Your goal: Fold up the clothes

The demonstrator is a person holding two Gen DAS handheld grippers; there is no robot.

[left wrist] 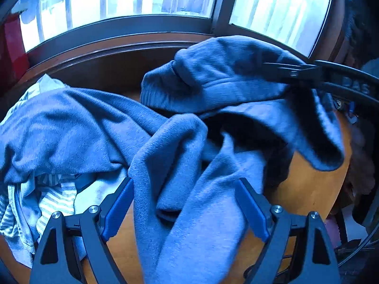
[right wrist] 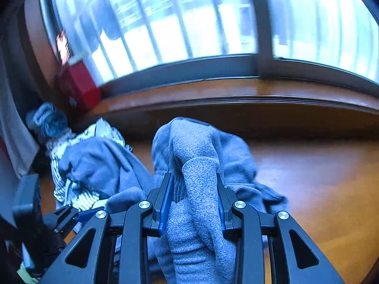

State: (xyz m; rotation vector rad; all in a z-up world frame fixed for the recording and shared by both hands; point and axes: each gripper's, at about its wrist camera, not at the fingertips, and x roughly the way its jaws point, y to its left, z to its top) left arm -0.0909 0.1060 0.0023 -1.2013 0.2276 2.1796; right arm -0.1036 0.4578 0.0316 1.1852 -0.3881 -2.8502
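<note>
Our right tongs (right wrist: 193, 203) pinch a bunched fold of the grey-blue fleece garment (right wrist: 201, 165), its blue pads pressed into the cloth on both sides, and hold that fold raised off the wooden worktop (right wrist: 319, 177). Our left tongs (left wrist: 184, 210) stand wide open over a lower part of the same fleece; the cloth runs between the blue pads (left wrist: 118, 209), but neither pad presses on it. In the left view the right tongs reach in from the right edge and carry the lifted fold above the rest of the garment, which sprawls across the worktop. At the left end of the fleece lies a heap of striped clothing (left wrist: 54, 201), partly under it. No containers show on the worktop. To the right of the garment the wood lies bare. Beyond it a wooden window sill (right wrist: 236, 90) runs beneath the window (right wrist: 165, 23).
</note>
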